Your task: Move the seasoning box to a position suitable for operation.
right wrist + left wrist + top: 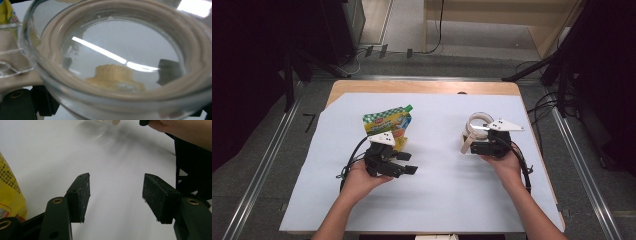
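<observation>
Glass jar [477,131] clamped in my right claw [475,142], lifting; left claw [407,163] gapes empty beside the yellow pouch [390,125], which I'd grab next.

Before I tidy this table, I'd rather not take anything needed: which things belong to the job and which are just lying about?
In the job:
- glass jar with yellowish powder inside, held by the right gripper
- yellow pouch with green cap, beside the open left gripper

Lying about:
- white sheet covering the table
- cables on the floor beyond
</observation>
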### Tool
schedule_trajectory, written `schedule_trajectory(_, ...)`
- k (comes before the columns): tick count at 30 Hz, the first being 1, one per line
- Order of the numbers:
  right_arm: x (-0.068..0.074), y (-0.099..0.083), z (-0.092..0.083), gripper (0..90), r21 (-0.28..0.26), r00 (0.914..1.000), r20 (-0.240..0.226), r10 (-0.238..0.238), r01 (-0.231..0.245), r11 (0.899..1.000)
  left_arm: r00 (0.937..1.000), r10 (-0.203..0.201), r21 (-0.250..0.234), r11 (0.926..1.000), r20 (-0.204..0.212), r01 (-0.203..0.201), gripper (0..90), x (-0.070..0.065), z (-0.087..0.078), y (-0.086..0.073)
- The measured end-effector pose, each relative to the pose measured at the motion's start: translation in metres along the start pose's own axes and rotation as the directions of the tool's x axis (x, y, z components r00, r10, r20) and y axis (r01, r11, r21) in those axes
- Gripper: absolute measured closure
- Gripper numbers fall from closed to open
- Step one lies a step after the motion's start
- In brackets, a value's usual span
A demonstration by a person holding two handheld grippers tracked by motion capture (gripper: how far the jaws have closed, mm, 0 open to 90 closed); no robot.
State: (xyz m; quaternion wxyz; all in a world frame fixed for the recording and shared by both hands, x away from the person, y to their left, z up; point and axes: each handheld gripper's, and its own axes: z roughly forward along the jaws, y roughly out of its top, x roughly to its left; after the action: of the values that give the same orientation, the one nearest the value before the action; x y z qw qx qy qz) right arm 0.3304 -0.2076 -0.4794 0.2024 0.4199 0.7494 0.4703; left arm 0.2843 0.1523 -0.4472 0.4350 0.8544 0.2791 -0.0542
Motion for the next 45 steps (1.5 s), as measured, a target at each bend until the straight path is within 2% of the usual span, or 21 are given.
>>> schedule_trajectory(3, 0.005, -0.004, -0.002, 12.2, 0.005, 0.9999, -0.015, 0.0, 0.0, 1.0, 0.9999, 0.008, 0.007, 0.9999, -0.009, -0.008, 39.6, 0.001, 0.0, 0.0)
schedule_trajectory(5, 0.009, -0.006, -0.004, 12.2, 0.012, 0.9996, -0.013, -0.025, 0.025, 1.0, 1.0, 0.003, 0.002, 1.0, -0.006, -0.003, 39.6, 0.002, 0.0, 0.001)
schedule_trajectory(10, 0.021, -0.009, -0.006, 12.1, 0.02, 0.998, -0.045, -0.045, 0.046, 0.999, 0.9999, 0.005, -0.003, 1.0, -0.01, -0.005, 39.7, 0.002, 0.001, 0.002)
schedule_trajectory(15, 0.035, -0.011, -0.003, 12.1, 0.021, 0.9959, -0.079, -0.044, 0.046, 0.999, 0.9996, 0.009, -0.005, 0.9999, -0.025, -0.009, 40.1, 0.003, 0.001, 0.003)
schedule_trajectory(21, 0.053, -0.014, 0.003, 12.1, 0.033, 0.9894, -0.13, -0.064, 0.069, 0.997, 0.9996, 0.005, -0.02, 0.9998, -0.029, -0.005, 40.1, 0.004, -0.001, 0.003)
schedule_trajectory(29, 0.084, -0.018, 0.012, 12.1, 0.047, 0.973, -0.199, -0.117, 0.129, 0.991, 0.999, 0.003, -0.012, 0.9999, -0.044, -0.004, 39.2, 0.005, -0.001, 0.003)
schedule_trajectory(37, 0.106, -0.023, 0.02, 12.1, 0.074, 0.9531, -0.261, -0.153, 0.178, 0.981, 0.999, 0.004, -0.013, 0.9999, -0.046, -0.004, 39.3, 0.004, -0.001, 0.003)
schedule_trajectory(40, 0.11, -0.028, 0.023, 12.0, 0.082, 0.9458, -0.272, -0.177, 0.206, 0.975, 0.999, 0.006, -0.011, 0.9999, -0.044, -0.006, 39.4, 0.004, 0.0, 0.003)
schedule_trajectory(41, 0.111, -0.03, 0.023, 12.1, 0.066, 0.9445, -0.267, -0.192, 0.217, 0.974, 0.999, 0.006, -0.011, 0.9999, -0.045, -0.006, 39.5, 0.004, 0.0, 0.003)
schedule_trajectory(44, 0.107, -0.033, 0.022, 11.9, 0.046, 0.9316, -0.301, -0.204, 0.228, 0.973, 0.999, 0.015, -0.007, 0.9999, -0.042, -0.015, 39.6, 0.002, 0.001, 0.003)
schedule_trajectory(45, 0.107, -0.033, 0.022, 11.8, 0.047, 0.9312, -0.302, -0.205, 0.229, 0.972, 0.9991, 0.013, -0.008, 0.9999, -0.041, -0.014, 39.6, 0.002, 0.001, 0.003)
